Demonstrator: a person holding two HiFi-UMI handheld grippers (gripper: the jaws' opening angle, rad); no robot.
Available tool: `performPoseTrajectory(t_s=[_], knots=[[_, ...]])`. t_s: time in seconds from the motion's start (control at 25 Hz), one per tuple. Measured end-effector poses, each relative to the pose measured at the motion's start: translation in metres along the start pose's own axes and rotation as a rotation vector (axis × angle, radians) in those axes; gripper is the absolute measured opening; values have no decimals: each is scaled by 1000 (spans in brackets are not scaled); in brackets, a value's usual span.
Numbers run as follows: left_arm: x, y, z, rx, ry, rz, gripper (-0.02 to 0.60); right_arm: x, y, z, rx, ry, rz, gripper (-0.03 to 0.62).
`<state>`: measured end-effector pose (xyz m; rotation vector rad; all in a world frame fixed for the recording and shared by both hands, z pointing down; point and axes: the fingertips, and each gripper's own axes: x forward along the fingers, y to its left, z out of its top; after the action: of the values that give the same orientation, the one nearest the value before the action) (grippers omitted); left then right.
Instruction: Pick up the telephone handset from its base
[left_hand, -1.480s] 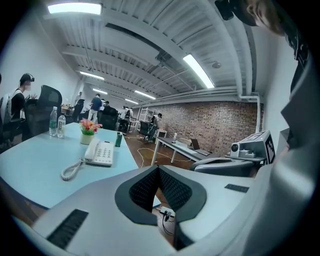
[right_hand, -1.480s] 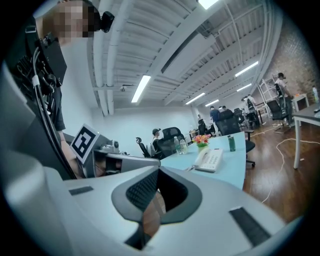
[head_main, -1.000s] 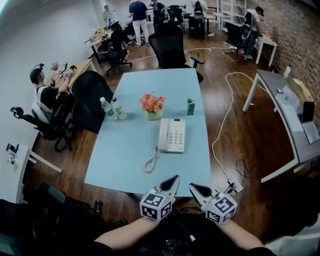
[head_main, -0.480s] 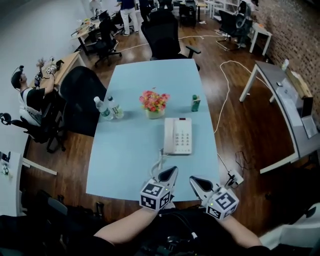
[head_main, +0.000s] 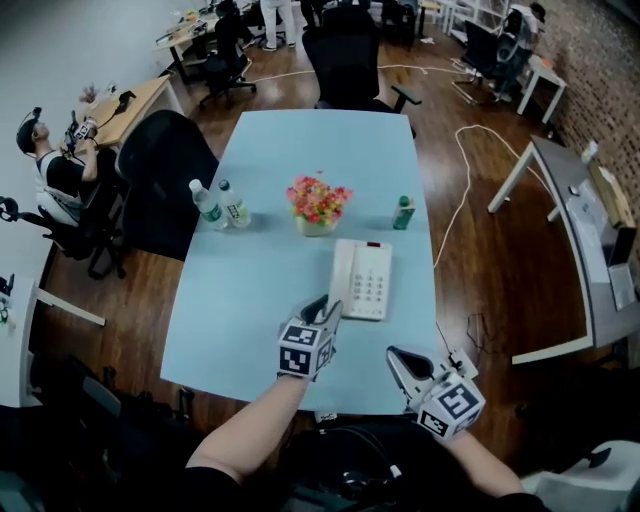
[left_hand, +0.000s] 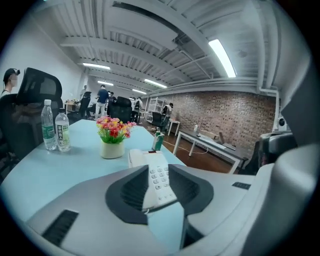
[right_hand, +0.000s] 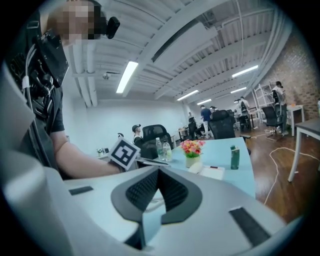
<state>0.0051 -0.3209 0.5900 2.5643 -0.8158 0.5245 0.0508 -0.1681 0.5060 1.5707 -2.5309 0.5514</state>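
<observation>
Lying along the left side of the telephone base (head_main: 372, 284), the handset (head_main: 341, 279) sits cradled. The left hand-held gripper (head_main: 322, 307), just beside the base's near corner, has just been opening its jaws: slightly apart, nothing between them. It should widen further and straddle mid-handset. The right hand-held gripper (head_main: 398, 357) is closed, empty.

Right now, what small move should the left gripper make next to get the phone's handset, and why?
Probably ease the left gripper forward and down over the handset. Its jaws have just been opening, with nothing held between them yet, and it hovers just short of the handset's near end, which lies on the base.
</observation>
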Motion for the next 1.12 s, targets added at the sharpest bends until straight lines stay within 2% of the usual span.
performPoseTrajectory(t_s=[0.04, 0.12, 0.2, 0.32, 0.48, 0.64, 0.8, 0.92, 1.12], knots=[[14, 6, 0, 6, 16, 24, 174, 1, -3, 1, -9, 10, 16, 18], [44, 19, 0, 32, 57, 74, 197, 4, -9, 4, -21, 24, 47, 18], [73, 30, -2, 42, 104, 117, 252, 5, -13, 8, -30, 34, 77, 17], [110, 47, 3, 17, 137, 174, 252, 7, -21, 15, -31, 32, 110, 18], [143, 66, 10, 25, 169, 251, 252, 5, -28, 14, -20, 38, 128, 18], [163, 69, 1, 47, 234, 274, 252, -5, -41, 5, 2, 42, 108, 18], [171, 76, -5, 60, 238, 321, 252, -14, -55, 1, 21, 37, 73, 18], [174, 77, -3, 62, 225, 329, 252, -18, -60, 2, 28, 28, 51, 18], [178, 81, -16, 5, 249, 316, 253, -18, -55, 2, 26, 14, 36, 18]])
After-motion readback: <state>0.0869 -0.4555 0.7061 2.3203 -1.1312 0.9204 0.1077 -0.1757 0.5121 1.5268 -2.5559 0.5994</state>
